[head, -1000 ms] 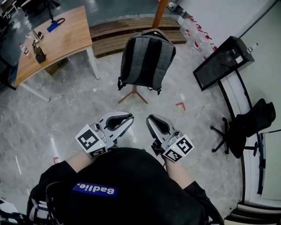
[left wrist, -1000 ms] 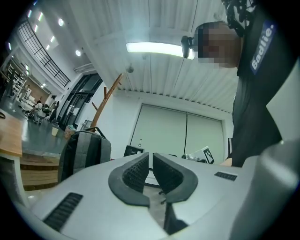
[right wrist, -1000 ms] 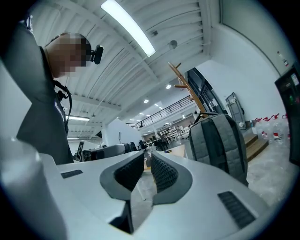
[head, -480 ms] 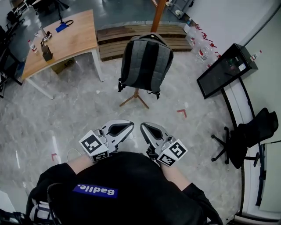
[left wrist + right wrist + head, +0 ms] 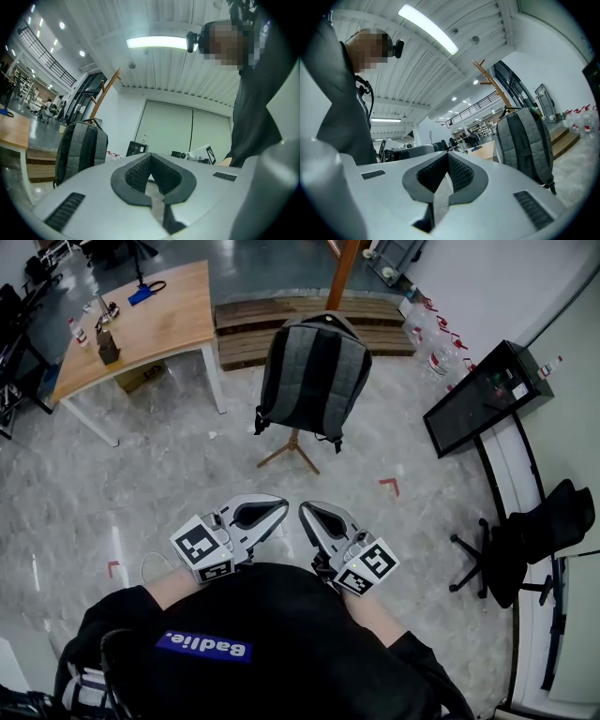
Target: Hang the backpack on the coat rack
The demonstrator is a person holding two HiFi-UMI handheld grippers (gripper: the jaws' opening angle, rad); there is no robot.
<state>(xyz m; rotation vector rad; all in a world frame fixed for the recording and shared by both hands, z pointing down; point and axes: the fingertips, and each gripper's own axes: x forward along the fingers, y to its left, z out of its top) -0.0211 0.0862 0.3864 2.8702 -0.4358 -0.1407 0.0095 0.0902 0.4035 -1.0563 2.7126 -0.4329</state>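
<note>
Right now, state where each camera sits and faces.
Head view: on the person's head, facing steeply down at the backpack; shows dark top, left gripper, right gripper.
Left gripper view: rides the left gripper, looking along its shut jaws; dark top at right.
Right gripper view: likewise on the right gripper; dark top at left.
Shared: all three see the backpack on the coat rack.

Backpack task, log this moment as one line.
backpack: hanging on coat rack | left gripper: shut, empty | right gripper: shut, empty | contact: none
</note>
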